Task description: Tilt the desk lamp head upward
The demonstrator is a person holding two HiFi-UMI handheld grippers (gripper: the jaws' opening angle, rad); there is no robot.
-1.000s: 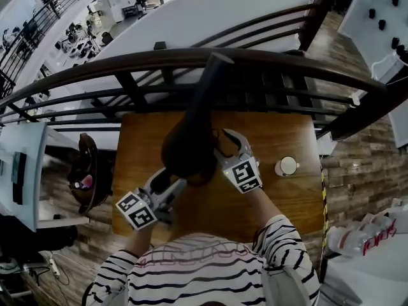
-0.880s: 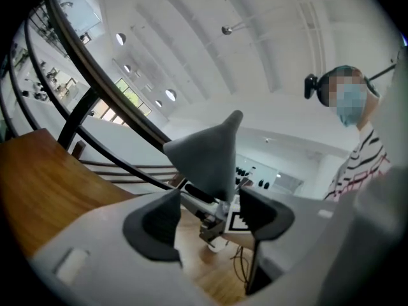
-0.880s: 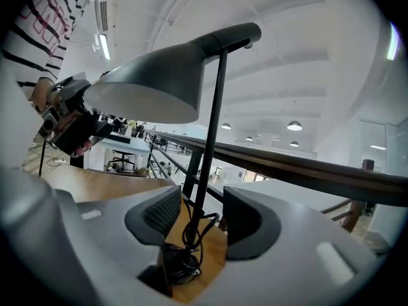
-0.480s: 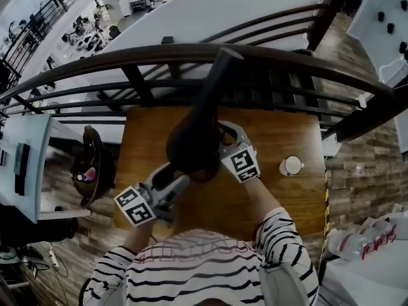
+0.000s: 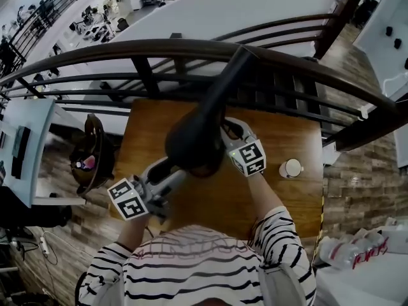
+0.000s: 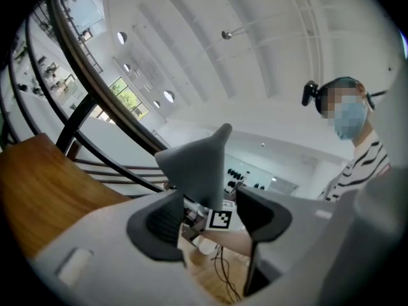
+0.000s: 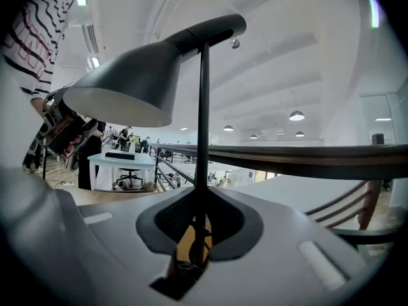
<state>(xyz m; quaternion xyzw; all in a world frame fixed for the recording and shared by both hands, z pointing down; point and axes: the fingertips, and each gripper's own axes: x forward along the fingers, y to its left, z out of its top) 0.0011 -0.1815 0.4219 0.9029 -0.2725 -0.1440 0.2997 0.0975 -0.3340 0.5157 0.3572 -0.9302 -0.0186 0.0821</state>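
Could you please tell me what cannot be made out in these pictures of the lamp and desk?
Lamp base: head view, covered by the lamp head.
White cup: head view, too small to show its contents.
Desk: head view, its near edge is hidden by the person's striped shirt.

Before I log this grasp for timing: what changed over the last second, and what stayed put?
The right gripper has just been closing its jaws and now clamps the lamp stem. The left gripper has closed its jaws slightly; they remain apart, lamp head between them. The head's tilt and the white cup look unchanged.
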